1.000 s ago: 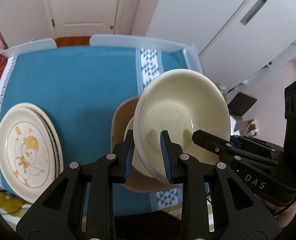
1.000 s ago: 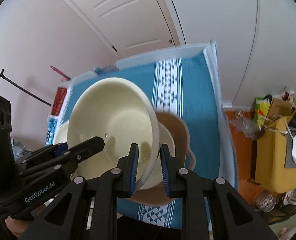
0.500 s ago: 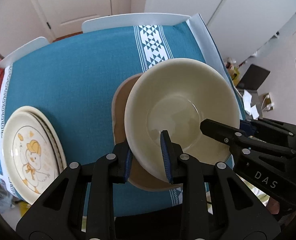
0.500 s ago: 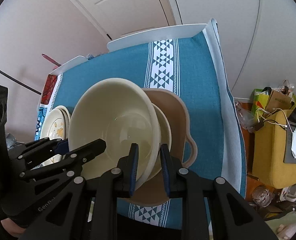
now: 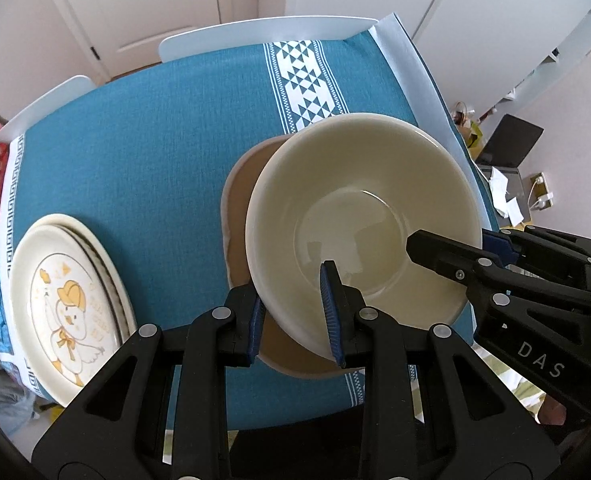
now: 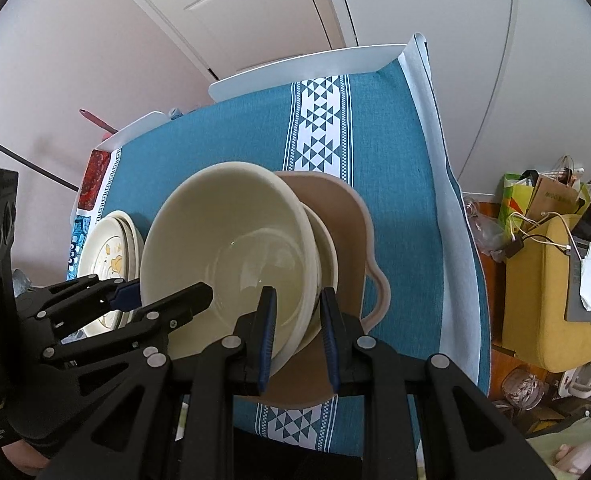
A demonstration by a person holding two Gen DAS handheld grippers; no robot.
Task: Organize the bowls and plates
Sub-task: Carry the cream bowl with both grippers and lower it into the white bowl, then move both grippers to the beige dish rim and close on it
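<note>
A large cream bowl [image 5: 359,216] is held by both grippers over a smaller cream bowl [image 6: 327,248] that sits in a tan handled dish [image 6: 351,236]. My left gripper [image 5: 295,320] is shut on the bowl's near-left rim, one finger inside and one outside. My right gripper [image 6: 297,332] is shut on its near-right rim the same way; it also shows in the left wrist view [image 5: 447,248]. A stack of cream plates with a duck picture [image 5: 67,308] lies at the table's left edge. The tan dish [image 5: 239,200] is mostly hidden under the bowl in the left wrist view.
The table has a teal cloth [image 5: 155,140] with a white triangle-pattern band [image 5: 307,76]. White chair backs [image 5: 263,34] stand at the far edge. A yellow seat [image 6: 543,292] and cluttered floor lie to the right of the table.
The large bowl has come down and levelled from a steep tilt, now lying low over the smaller bowl in the tan dish. Both grippers kept their hold.
</note>
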